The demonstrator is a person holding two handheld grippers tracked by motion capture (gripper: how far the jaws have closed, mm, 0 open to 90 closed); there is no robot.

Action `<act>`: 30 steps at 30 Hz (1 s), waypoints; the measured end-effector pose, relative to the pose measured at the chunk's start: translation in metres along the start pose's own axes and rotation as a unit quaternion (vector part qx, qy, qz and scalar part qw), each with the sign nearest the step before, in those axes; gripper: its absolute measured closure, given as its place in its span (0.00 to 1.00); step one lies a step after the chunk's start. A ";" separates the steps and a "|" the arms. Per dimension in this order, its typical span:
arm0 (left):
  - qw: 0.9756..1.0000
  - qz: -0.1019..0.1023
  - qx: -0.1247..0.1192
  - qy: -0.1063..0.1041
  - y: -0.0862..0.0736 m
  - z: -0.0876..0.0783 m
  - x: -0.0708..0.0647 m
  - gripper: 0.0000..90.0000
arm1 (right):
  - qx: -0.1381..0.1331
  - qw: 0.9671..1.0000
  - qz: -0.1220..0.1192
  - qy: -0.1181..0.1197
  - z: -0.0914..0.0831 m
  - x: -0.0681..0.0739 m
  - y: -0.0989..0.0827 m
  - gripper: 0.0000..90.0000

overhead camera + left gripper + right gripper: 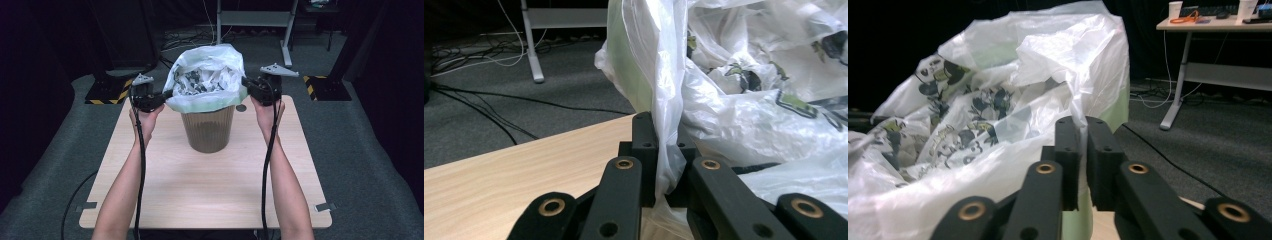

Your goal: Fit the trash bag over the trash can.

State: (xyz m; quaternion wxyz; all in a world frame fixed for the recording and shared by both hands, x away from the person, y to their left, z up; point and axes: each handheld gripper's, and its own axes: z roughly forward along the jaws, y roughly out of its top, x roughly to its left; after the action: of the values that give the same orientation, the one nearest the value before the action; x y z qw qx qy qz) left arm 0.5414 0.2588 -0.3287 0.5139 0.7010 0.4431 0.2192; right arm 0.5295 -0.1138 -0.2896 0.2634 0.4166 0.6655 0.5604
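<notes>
Two grippers work the rim of a white bin liner (206, 75) that sits in a brown wastebasket (208, 129) at about twelve o'clock on the wooden table (200, 185). The left gripper (161, 95), at nine o'clock of the basket, has its jaws closed on a fold of the liner's edge — in the left gripper view the film (667, 125) runs down between the black pads and is plainly pinched. The right gripper (247, 82), at three o'clock of the basket, has its jaws nearly together; in the right gripper view the liner's rim (1100, 65) rises just behind and beside the pads, but I cannot tell whether any film is caught between them.

Crumpled printed plastic (192, 82) fills the liner, so the step looks like gathering the rim for lifting or tying. To do it well, the right side probably needs a sure bite first — a doubled fold, not a single thin edge. Then both hands should rise evenly and straight up, keeping the film from stretching at the left pinch and the light basket from tipping.
</notes>
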 end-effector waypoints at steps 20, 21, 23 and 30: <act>0.999 0.035 -0.011 -0.012 0.005 -0.022 -0.019 0.96 | -0.024 0.999 0.029 -0.002 -0.019 -0.028 -0.016 0.99; 0.999 0.030 -0.009 -0.010 0.006 -0.019 -0.016 0.96 | -0.021 1.000 0.022 -0.004 -0.017 -0.026 -0.015 0.99; 1.000 0.019 -0.005 -0.001 0.005 -0.015 -0.011 0.96 | -0.018 1.000 0.013 0.000 -0.011 -0.020 -0.011 0.99; 1.000 -0.011 0.009 0.005 -0.010 -0.012 0.006 0.96 | -0.015 1.000 -0.020 -0.008 0.015 0.002 0.007 0.99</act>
State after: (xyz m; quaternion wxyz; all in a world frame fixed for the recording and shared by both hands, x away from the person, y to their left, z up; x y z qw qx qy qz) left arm 0.5316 0.2711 -0.3344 0.5075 0.6997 0.4556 0.2127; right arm 0.5428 -0.1042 -0.2859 0.2862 0.4031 0.6633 0.5618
